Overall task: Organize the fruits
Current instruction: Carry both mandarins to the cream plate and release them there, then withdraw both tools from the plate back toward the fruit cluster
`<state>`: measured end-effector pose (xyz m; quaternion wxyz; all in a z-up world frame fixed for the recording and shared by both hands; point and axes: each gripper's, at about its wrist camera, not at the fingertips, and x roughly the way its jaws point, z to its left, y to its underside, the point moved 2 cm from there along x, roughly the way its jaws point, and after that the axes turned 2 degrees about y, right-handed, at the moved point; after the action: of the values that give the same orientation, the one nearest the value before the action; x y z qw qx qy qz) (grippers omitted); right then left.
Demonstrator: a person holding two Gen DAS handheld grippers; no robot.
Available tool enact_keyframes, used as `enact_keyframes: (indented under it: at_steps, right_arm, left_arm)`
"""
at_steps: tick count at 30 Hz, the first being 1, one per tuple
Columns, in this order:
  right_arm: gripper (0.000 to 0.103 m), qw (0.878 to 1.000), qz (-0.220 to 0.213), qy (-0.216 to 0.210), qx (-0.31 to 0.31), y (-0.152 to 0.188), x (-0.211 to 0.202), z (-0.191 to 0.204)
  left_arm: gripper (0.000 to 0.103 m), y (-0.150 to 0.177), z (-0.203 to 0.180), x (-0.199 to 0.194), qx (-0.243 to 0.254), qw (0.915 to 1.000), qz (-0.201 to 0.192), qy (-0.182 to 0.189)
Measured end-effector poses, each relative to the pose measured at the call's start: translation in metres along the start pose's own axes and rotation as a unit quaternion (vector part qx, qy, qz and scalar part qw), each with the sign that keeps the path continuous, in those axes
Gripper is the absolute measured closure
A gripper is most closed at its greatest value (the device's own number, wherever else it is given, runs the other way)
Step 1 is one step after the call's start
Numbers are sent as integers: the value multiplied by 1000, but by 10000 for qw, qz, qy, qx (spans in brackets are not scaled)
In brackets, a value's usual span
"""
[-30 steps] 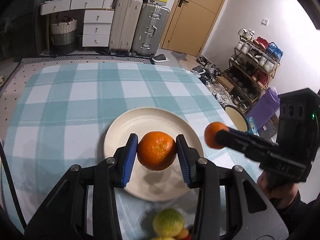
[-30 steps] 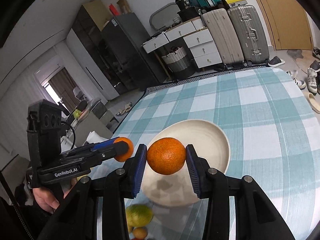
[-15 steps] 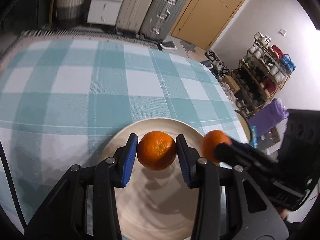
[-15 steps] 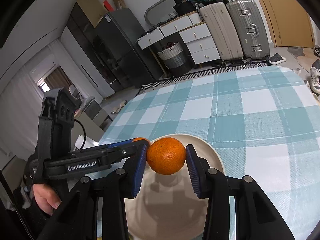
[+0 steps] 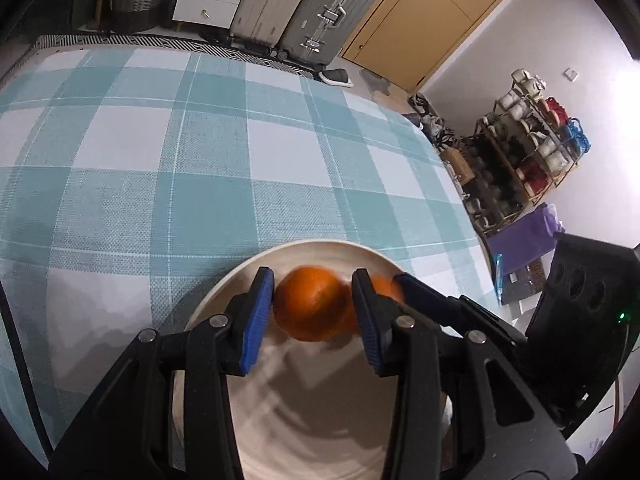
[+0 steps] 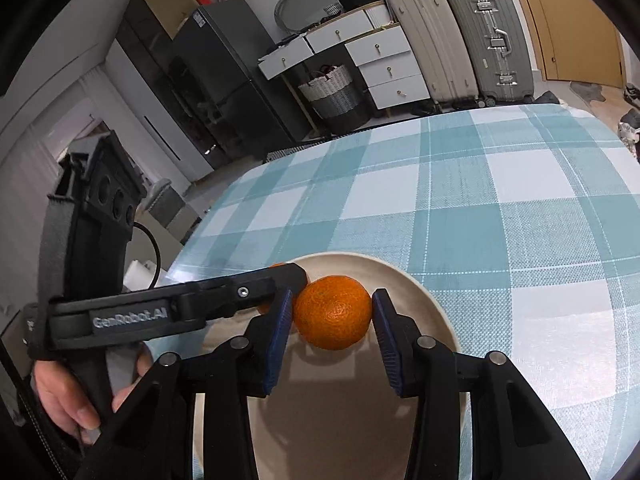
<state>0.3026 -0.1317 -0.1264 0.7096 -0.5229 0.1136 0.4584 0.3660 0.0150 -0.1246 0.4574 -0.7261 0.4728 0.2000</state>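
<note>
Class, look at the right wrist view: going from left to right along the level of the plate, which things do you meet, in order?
Hand → left gripper → the right gripper's blue left pad → orange → blue right pad → plate rim → checked tablecloth.

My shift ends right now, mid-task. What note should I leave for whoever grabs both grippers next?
Left gripper: shut on the left orange, which is blurred, low over the plate's far half.
Right gripper: shut on the right orange, beside it over the same plate.
Done: both oranges brought to the plate. Whether either touches it, cannot tell.
Left: open both, back away. No other fruit in view.
</note>
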Motion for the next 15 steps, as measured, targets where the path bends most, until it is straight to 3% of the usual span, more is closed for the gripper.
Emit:
enact_keyframes:
  at_steps: [1, 3, 6, 15]
  right_arm:
    - [45, 10000, -63, 26, 22, 0, -3, -1]
    - [41, 9998, -161, -7, 82, -1, -10, -5]
    - [31, 9991, -359, -23, 207, 0, -26, -8]
    - [24, 9963, -839, 37, 201, 8, -85, -2]
  left_arm:
    - [61, -1, -1, -1, 12, 10000, -13, -5]
    - [43, -1, -1, -5, 6, 9999, -29, -103]
    - [43, 1, -4, -16, -8, 9999, -148, -34]
    - [43, 22, -17, -61, 71, 9987, -442, -229]
